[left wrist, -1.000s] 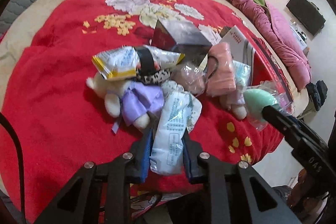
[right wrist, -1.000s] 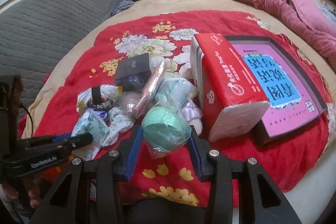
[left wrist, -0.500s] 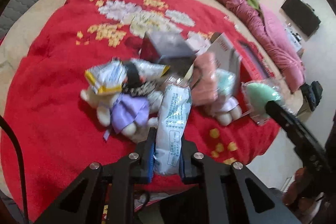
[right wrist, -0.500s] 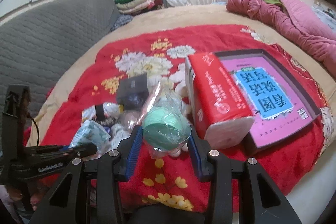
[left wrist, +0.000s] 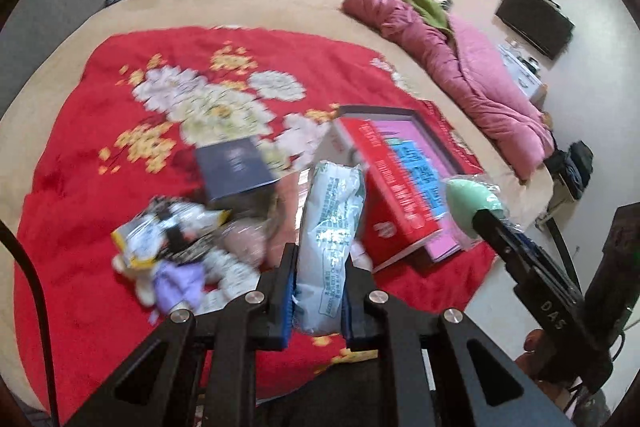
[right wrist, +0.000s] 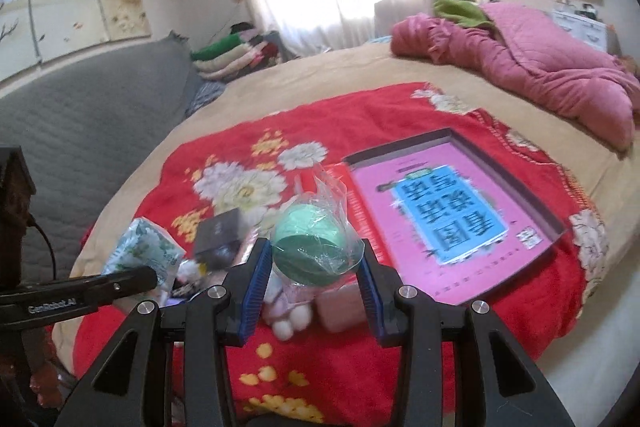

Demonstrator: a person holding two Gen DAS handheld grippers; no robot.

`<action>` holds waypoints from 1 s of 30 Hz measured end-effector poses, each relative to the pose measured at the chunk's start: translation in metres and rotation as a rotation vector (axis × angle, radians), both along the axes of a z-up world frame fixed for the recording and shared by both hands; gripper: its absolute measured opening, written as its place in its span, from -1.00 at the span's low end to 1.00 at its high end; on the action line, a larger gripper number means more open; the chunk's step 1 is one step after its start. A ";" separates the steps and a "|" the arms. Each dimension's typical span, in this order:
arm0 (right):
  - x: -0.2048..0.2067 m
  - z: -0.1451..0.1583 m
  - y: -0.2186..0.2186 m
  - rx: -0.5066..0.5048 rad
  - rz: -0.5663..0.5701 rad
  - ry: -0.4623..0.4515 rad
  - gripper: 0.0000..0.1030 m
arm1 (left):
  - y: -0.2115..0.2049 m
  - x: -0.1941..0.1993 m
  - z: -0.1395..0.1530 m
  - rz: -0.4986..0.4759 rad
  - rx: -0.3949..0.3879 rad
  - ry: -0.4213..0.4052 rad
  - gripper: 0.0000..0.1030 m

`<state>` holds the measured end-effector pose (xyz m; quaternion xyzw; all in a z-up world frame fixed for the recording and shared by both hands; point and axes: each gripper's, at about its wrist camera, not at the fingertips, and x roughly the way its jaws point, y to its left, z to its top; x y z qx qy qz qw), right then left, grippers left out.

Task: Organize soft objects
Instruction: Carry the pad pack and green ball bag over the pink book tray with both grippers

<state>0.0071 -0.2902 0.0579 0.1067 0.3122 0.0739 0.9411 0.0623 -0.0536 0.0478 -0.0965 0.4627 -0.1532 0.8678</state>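
My left gripper (left wrist: 318,281) is shut on a white and green tissue pack (left wrist: 330,243) and holds it in the air above the red blanket (left wrist: 80,195). My right gripper (right wrist: 314,281) is shut on a green ball in a clear plastic bag (right wrist: 314,247), also lifted; it shows in the left wrist view (left wrist: 470,201). The tissue pack shows at the left of the right wrist view (right wrist: 142,249). Below lies a pile of soft things: a small plush toy in purple (left wrist: 176,281), a yellow-edged packet (left wrist: 160,235) and a pink pack (right wrist: 342,305).
A red tissue block (left wrist: 394,195) lies against an open dark-rimmed box with a pink and blue sheet (right wrist: 452,211). A dark blue box (left wrist: 236,167) sits by the pile. A pink quilt (right wrist: 540,75) lies at the bed's far right. A grey headboard (right wrist: 80,131) is at left.
Both grippers have risen away from the blanket with their loads. The tissue pack has left the pile, and the left jaws have closed tighter on it.
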 end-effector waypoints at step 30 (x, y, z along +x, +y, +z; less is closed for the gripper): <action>0.037 -0.035 -0.152 0.026 -0.263 0.049 -0.15 | -0.201 0.083 -0.028 -0.272 0.067 0.073 -0.65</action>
